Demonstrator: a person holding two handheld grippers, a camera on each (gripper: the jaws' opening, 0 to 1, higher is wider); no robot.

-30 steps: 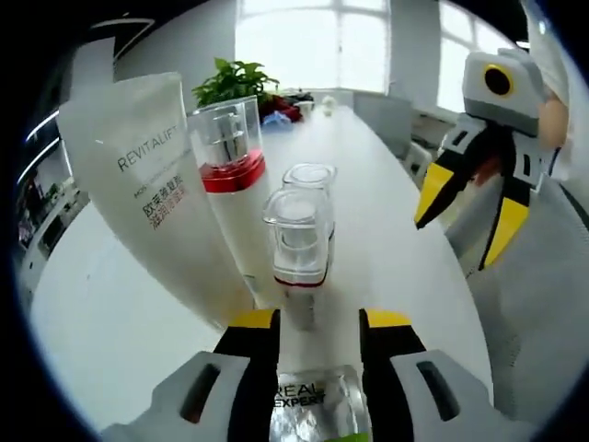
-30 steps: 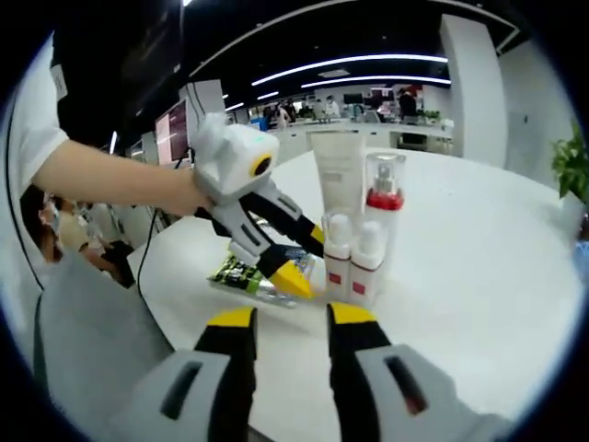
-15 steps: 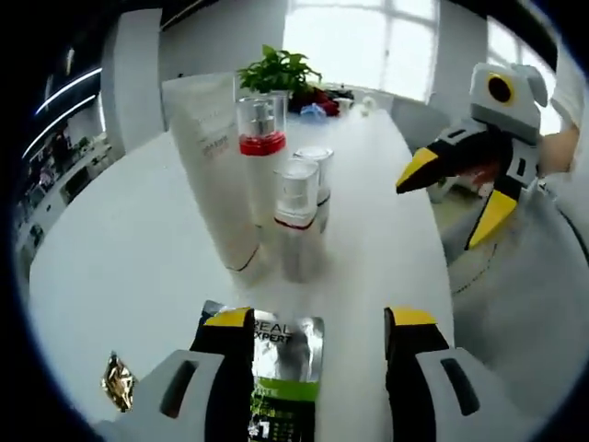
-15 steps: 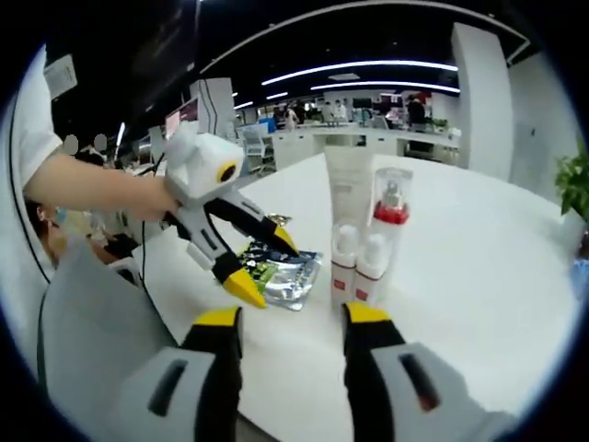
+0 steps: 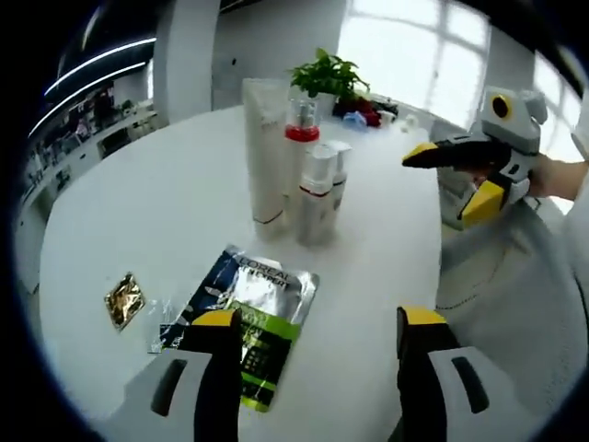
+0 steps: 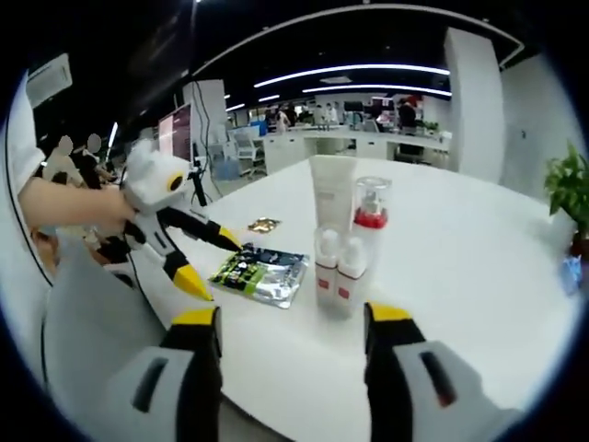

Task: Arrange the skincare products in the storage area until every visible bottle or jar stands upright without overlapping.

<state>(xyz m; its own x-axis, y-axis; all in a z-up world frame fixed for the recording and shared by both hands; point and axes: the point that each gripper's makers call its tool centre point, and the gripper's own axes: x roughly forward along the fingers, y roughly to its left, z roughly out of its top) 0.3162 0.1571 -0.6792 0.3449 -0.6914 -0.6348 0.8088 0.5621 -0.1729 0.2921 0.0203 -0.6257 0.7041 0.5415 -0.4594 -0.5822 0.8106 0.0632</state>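
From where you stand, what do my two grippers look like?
Both match: the left gripper and right gripper have white bodies with a yellow-ringed round lens, and black jaws tipped in yellow. A white sleeve shows behind the left one.

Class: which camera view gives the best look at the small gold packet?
The left gripper view: the small gold packet lies near, left of the silver sachet, foil creases visible. In the right gripper view it is a far speck.
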